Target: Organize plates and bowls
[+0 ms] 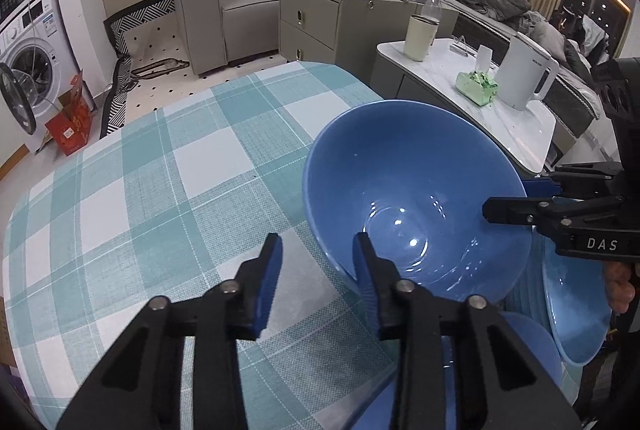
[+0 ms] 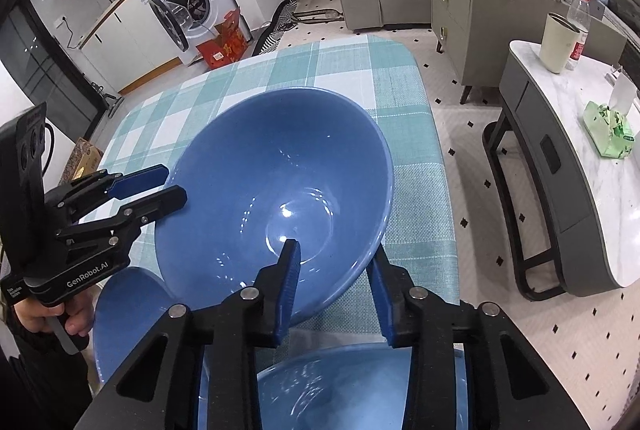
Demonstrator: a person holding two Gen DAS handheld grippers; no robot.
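A large blue bowl (image 1: 400, 170) (image 2: 280, 158) sits tilted over the teal checked tablecloth (image 1: 160, 190) (image 2: 340, 70). My left gripper (image 1: 318, 236) (image 2: 176, 181) straddles its near rim with narrow jaws. Its right finger reaches inside the bowl, while cloth shows between its left pad and the bowl's outer wall. On the opposite rim, my right gripper (image 2: 336, 249) (image 1: 506, 198) is shut, one finger inside and the other against the outside wall. Two more blue bowls lie close by, one (image 1: 576, 310) (image 2: 360, 390) under my right gripper and one (image 1: 528, 342) (image 2: 128, 310) under my left.
To the right of the table stands a marble side table (image 2: 600, 170) with a white kettle (image 1: 524, 74), a cream cup (image 1: 418, 36) and a green tissue pack (image 1: 478, 86). The checked cloth stretches away bare beyond the bowl. A hand (image 2: 76, 314) holds the left gripper's handle.
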